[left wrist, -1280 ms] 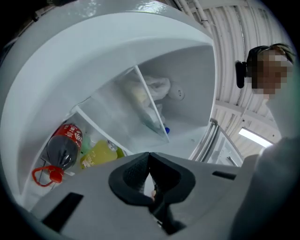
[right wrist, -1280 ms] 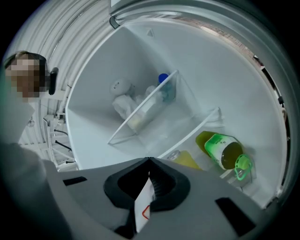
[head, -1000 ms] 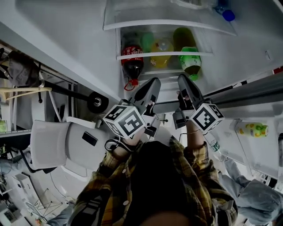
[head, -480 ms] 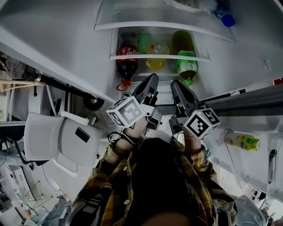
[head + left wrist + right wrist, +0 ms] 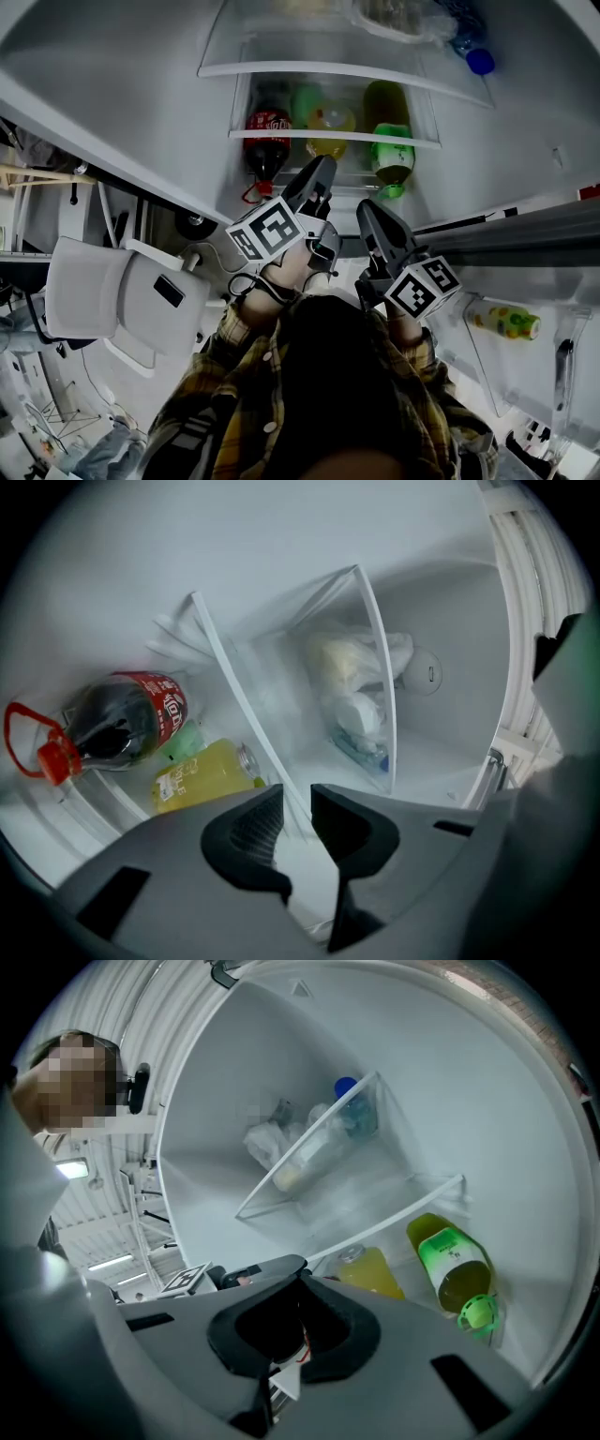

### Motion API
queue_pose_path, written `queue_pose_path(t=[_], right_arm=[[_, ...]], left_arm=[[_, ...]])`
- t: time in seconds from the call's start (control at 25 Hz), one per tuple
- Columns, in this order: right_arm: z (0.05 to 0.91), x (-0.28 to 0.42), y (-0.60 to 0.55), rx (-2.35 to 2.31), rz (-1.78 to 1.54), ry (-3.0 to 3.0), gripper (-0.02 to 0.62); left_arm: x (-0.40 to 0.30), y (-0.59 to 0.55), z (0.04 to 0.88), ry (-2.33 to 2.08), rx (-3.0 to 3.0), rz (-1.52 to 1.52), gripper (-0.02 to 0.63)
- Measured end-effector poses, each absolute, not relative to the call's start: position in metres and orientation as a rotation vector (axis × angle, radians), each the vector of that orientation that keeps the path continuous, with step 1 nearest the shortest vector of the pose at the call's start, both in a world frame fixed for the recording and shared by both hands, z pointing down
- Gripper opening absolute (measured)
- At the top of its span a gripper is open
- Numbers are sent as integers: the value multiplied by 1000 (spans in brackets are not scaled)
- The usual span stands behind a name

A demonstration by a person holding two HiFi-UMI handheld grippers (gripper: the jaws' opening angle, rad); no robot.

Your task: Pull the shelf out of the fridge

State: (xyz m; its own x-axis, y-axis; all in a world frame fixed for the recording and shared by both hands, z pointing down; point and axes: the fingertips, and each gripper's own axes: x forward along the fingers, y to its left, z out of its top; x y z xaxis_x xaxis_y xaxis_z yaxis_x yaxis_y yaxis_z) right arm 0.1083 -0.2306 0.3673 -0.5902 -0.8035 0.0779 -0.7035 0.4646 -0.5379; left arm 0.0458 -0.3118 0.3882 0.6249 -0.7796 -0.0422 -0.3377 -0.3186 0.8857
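Left hand-held gripper (image 5: 323, 173) (image 5: 297, 822) reaches into the open fridge (image 5: 141, 84). Its jaws are drawn close, with only a thin gap between them. The white front edge of the shelf (image 5: 328, 137) (image 5: 239, 682) runs into that gap, so the gripper appears to pinch the shelf. Right hand-held gripper (image 5: 367, 214) (image 5: 298, 1279) hovers just beside it, a little further back from the fridge. Its jaw tips are pressed together and grip nothing.

The shelf is a clear pane, the lower of two, and it sits in the fridge body. Three bottles lie on their sides in the compartment beneath it, necks pointing out toward the person. They are a dark cola bottle (image 5: 267, 131) (image 5: 122, 719) with a red label and red cap, a yellow drink bottle (image 5: 330, 127) (image 5: 202, 775) in the middle, and a green bottle (image 5: 392, 155) (image 5: 455, 1265) with a green cap.

The upper shelf (image 5: 337, 70) carries a crumpled plastic bag (image 5: 389, 14) (image 5: 361, 682) of food and a blue-capped bottle (image 5: 478, 56) beside it. Off to the right, the open door's bin (image 5: 487, 361) holds one more yellow-labelled bottle (image 5: 502, 321).
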Motion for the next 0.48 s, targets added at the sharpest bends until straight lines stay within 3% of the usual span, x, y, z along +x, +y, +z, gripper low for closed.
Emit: queue_pose_path(t=[0.2,0.48], right_arm=[[362,111,-221,-1309,-782,2533,18],[368,113,-212,-1297,-832,2518,18]], left_arm=[[49,-325,386,-871,1882,-623,130],[53,-345,387,-835,1821,-663,155]])
